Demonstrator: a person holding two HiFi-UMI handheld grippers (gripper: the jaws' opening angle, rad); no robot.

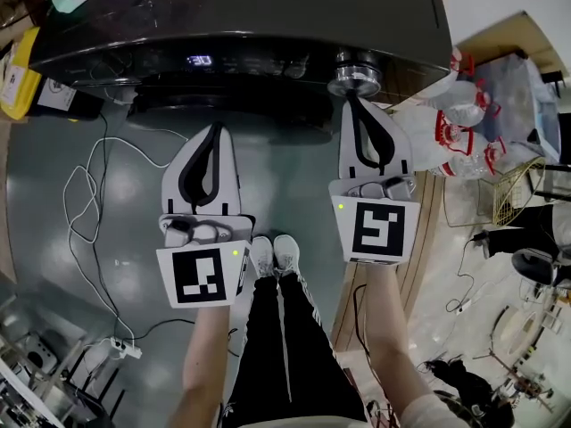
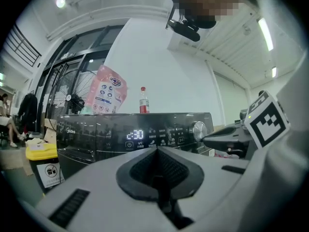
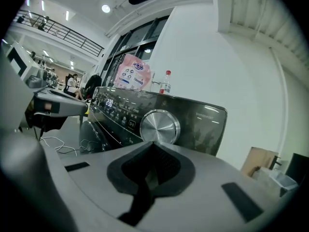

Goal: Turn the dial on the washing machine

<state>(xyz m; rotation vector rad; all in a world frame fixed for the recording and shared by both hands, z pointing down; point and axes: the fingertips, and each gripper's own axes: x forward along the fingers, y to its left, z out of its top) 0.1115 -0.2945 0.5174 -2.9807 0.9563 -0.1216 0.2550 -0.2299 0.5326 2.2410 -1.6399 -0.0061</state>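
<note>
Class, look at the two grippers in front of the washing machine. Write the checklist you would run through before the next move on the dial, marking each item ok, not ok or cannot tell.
1. Dial in plain sight, nothing covering it: ok.
2. Right gripper aimed at the dial: ok, its tip points at it from close by.
3. Right jaws apart enough to take the dial: not ok, they are together.
4. Right gripper's tip touching the dial: cannot tell.
5. Left gripper out of the way: ok, held back from the panel, shut and empty.
6. Display lit: ok.
</note>
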